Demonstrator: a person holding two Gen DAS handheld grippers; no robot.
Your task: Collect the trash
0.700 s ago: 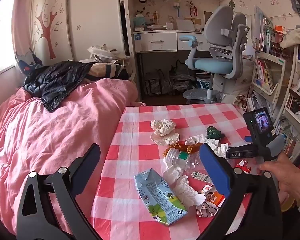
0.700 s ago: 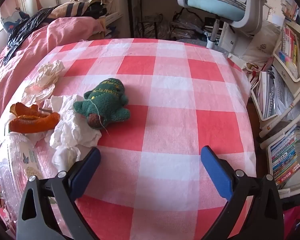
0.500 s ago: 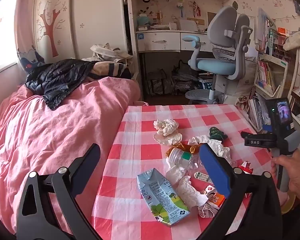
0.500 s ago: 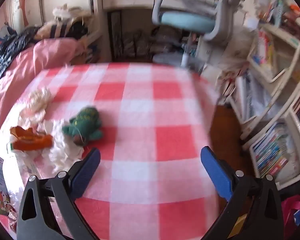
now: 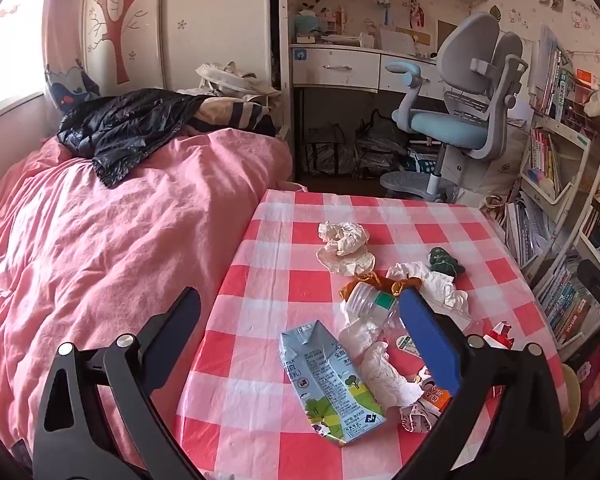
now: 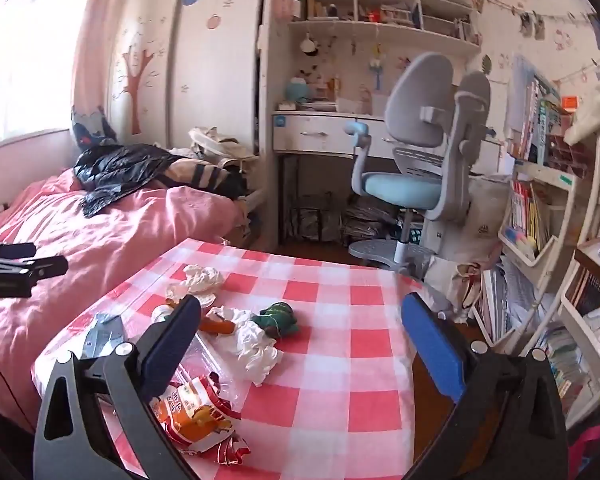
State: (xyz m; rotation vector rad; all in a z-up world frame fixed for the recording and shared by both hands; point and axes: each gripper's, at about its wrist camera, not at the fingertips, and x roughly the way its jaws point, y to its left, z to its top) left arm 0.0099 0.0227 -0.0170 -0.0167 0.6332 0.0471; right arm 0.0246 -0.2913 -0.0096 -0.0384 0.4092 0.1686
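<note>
Both my left fingers (image 5: 300, 344) and right fingers (image 6: 300, 344) gape wide, empty, above the red-checked worktop (image 5: 284, 280); a flattened blue milk carton (image 5: 328, 376) lies lower centre.

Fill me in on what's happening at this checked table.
A person holds a two-finger gripper in each hand above a table with a red and white checked cloth, strewn with trash. Both the left gripper and the right gripper are open and empty. Nothing is picked up yet: the flattened milk carton, clear plastic bottle, crumpled tissues, torn snack wrapper and a small green plush toy all lie on the cloth.
</note>
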